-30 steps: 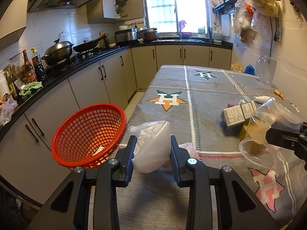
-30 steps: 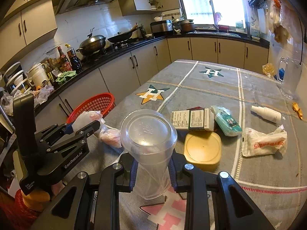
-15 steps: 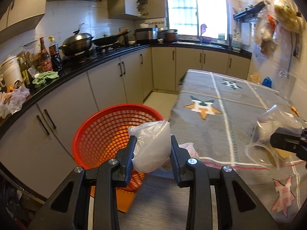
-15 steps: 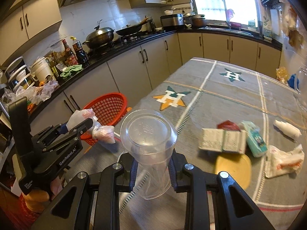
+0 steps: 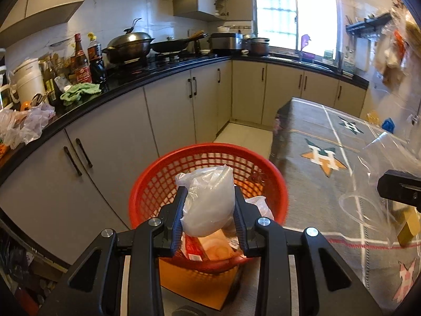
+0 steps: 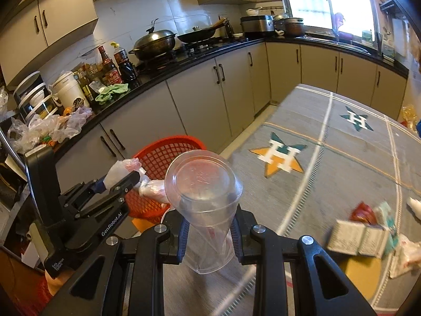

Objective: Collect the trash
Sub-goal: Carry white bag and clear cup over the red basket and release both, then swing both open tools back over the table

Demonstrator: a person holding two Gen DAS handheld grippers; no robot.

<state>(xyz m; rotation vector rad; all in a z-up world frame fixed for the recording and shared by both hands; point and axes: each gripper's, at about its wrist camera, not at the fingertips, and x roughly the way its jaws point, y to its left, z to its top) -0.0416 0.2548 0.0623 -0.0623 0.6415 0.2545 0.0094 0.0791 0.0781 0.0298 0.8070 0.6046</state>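
My left gripper (image 5: 209, 205) is shut on a crumpled white plastic bag (image 5: 208, 200), held right above the red mesh basket (image 5: 273, 179) that stands beside the table's left edge. Wrappers lie in the basket's bottom. My right gripper (image 6: 209, 226) is shut on a clear plastic cup (image 6: 204, 192), its base towards the camera, over the table near that edge. In the right wrist view the left gripper (image 6: 119, 181) with its bag hangs over the basket (image 6: 168, 147). In the left wrist view the cup (image 5: 373, 184) shows at the right.
On the grey star-patterned tablecloth (image 6: 329, 137) lie a grey carton (image 6: 357, 239), a red wrapper (image 6: 364, 210), a yellow lid (image 6: 360, 276) and a white bag (image 6: 405, 255) at the right. Grey cabinets with a black counter (image 5: 147, 79) run along the left.
Both grippers swung left, away from the table's trash. The left one now holds the bag over the basket's mouth; the cup has come towards the table's left edge. Both grips unchanged.
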